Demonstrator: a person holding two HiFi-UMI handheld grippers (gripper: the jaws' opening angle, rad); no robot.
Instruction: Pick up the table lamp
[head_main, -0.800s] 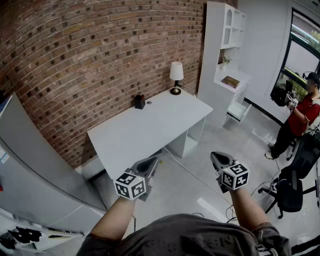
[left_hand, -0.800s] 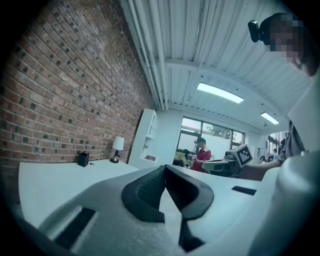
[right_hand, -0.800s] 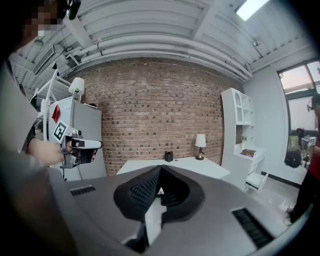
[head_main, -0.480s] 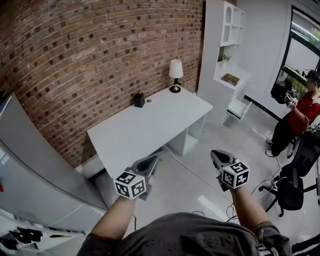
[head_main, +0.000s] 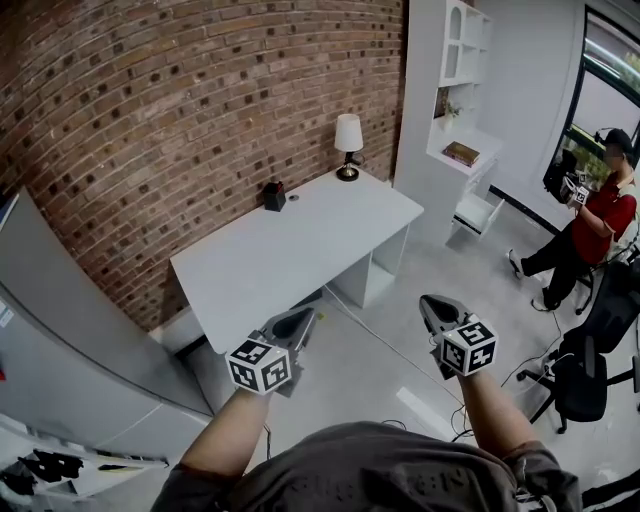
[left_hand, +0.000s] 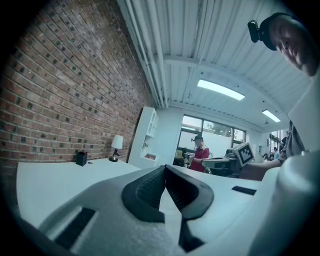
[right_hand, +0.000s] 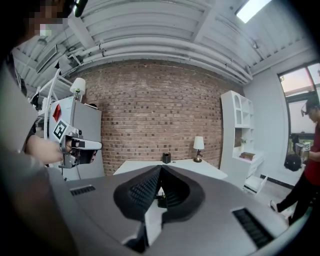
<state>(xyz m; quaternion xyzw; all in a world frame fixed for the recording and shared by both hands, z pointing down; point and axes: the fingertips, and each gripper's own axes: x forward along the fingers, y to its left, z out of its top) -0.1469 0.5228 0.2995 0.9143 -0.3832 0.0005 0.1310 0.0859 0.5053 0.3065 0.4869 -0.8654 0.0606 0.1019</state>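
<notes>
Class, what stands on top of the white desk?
On the desk: a table lamp at the far right corner and a small dark container near the back edge. Nothing covers the top; the container's inside cannot be seen.

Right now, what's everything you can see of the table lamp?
The table lamp is small, with a white, slightly tapered shade, probably fabric, on a thin dark stem and a round dark base. It stands upright on the far corner of the white desk, close to the brick wall and beside the white shelf unit. Only the desk touches it. I can't tell whether it is lit or has a cord.
</notes>
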